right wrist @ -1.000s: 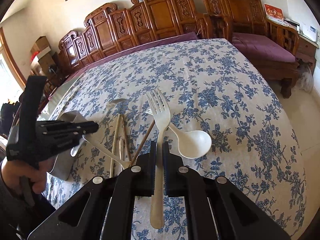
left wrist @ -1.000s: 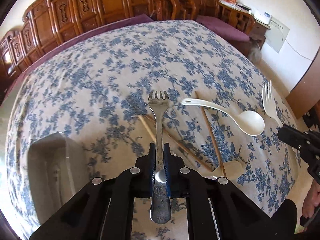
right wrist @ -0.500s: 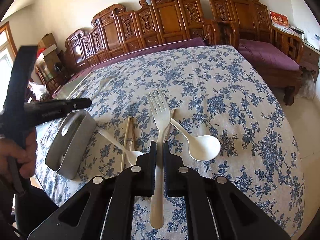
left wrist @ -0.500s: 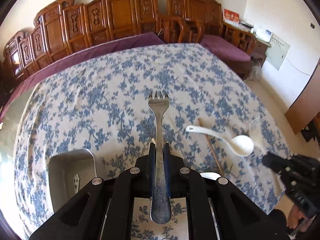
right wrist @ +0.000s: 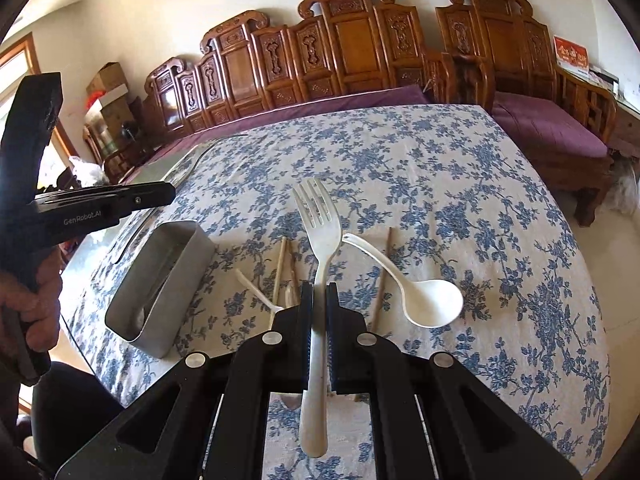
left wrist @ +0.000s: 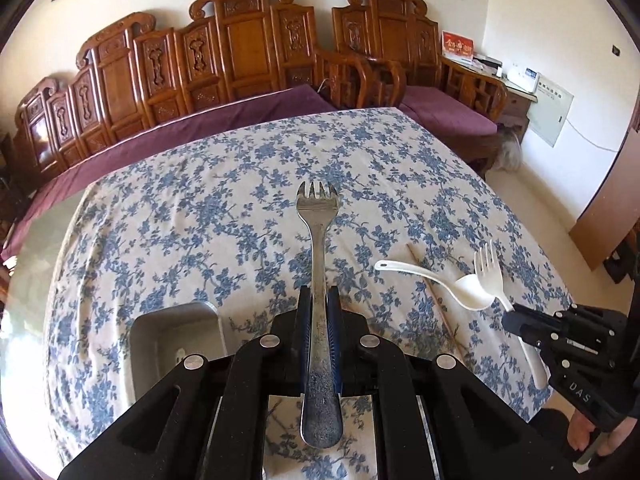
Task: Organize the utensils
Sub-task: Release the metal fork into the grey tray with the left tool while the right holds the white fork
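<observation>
My left gripper [left wrist: 318, 300] is shut on a metal fork [left wrist: 318, 216], tines forward, held above the table. My right gripper [right wrist: 319, 298] is shut on a white plastic fork [right wrist: 318, 216], also lifted off the cloth. In the left wrist view the right gripper [left wrist: 510, 318] shows at the lower right with the white fork [left wrist: 489, 270]. A steel utensil box [right wrist: 160, 276] stands at the table's left; in the left wrist view the steel box [left wrist: 176, 332] lies just below and left of my left gripper. A white ladle spoon [right wrist: 428, 304], a second white spoon [right wrist: 256, 290] and wooden chopsticks [right wrist: 280, 268] lie on the cloth.
The table wears a blue floral cloth [right wrist: 440, 184]. Carved wooden benches with purple cushions [right wrist: 552, 128] run behind and to the right. A person's hand [right wrist: 28, 300] holds the left gripper handle at the left edge. A bare glass strip [left wrist: 36, 240] borders the table's left.
Both grippers have risen with their forks, the left one more. The table looks farther away, and the steel box has come into fuller view under the left gripper.
</observation>
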A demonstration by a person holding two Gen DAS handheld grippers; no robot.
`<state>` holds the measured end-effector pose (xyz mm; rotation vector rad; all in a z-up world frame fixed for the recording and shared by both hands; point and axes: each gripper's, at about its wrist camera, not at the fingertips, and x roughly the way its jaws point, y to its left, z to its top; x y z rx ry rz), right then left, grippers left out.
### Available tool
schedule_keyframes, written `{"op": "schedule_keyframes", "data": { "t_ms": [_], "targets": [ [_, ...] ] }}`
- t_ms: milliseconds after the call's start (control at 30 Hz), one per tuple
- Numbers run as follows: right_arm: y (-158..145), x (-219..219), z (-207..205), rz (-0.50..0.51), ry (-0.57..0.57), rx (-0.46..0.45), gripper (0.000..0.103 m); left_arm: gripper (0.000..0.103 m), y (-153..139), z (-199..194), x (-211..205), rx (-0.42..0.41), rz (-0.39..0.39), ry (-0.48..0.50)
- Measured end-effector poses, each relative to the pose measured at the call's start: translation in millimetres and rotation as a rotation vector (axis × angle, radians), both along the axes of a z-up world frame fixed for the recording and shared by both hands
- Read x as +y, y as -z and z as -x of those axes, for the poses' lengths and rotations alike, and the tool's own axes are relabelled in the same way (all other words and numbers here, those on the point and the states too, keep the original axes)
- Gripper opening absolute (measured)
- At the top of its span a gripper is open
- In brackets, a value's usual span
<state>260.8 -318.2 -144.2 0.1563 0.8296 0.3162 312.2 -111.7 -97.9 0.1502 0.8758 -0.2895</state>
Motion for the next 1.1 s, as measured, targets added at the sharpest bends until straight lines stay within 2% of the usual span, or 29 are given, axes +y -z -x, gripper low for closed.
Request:
{"op": "schedule_keyframes", "data": {
  "t_ms": [367, 667, 1100],
  "targets": [
    [-4, 40, 6, 0.032, -0.060, -0.021, 0.008, 0.007, 11, 20, 62, 0.001, -0.010, -0.049],
    [-3, 72, 2, 0.023, -0.091, -0.013, 0.008, 0.007, 56, 21, 120, 0.075, -0.049, -0.126],
    [-3, 104, 3, 0.011, -0.131, -0.003, 0.008, 0.007, 110, 9, 124, 0.182, -0.094, -0.143]
  ]
}}
